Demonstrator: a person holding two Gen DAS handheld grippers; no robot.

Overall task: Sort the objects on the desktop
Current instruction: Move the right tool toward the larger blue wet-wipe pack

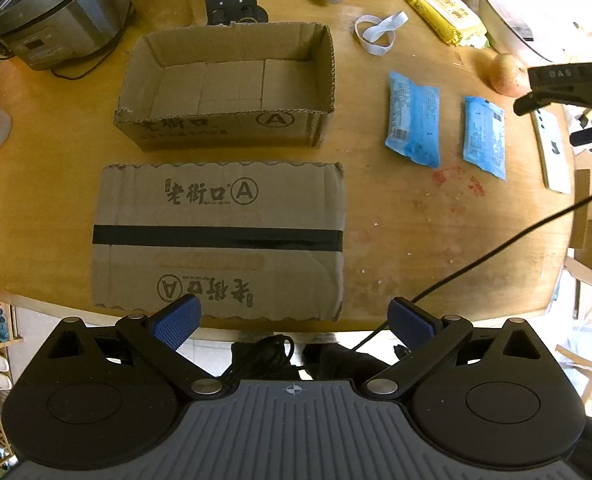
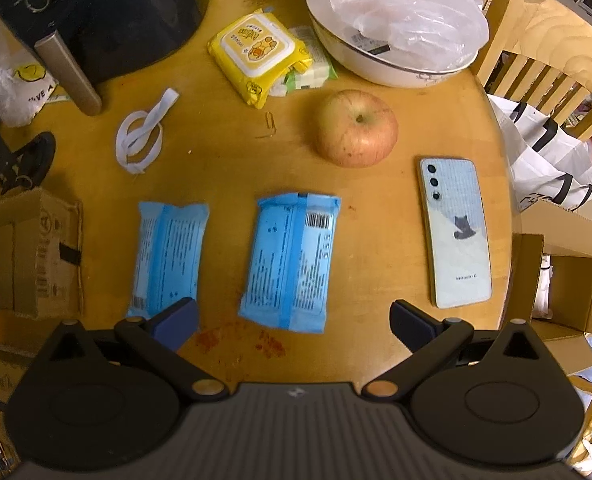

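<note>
My left gripper [image 1: 294, 318] hangs at the near edge of the wooden table [image 1: 415, 220] with its blue pads spread wide and nothing between them; just past its fingers lies a flat cardboard sheet [image 1: 218, 236] crossed by a black tape strip; beyond that stands an open cardboard box [image 1: 226, 88], its inside bare; to the right of the box, well apart from it, lie two blue packets side by side; at the far right of that view my right gripper shows as a dark shape above the table edge.

My right gripper [image 2: 294, 320] is likewise wide open and holds nothing; its left pad overlaps the near corner of the left blue packet [image 2: 168, 256] in the view, though I cannot tell whether it touches; the right blue packet [image 2: 292, 260], barcode uppermost, lies between the two fingers and just ahead of them; reddish stains mark the wood under its near end. To the right a pale blue phone [image 2: 455, 236] lies face down near the table rim; farther on sits an apple [image 2: 355, 128], stem up; left of it lies a looped white band [image 2: 142, 136]; behind these is a yellow wipes pack [image 2: 258, 56] resting partly on a green-and-white pack; farthest stand a white bowl [image 2: 391, 68] with a clear plastic bag over it and a dark appliance [image 2: 108, 8].
</note>
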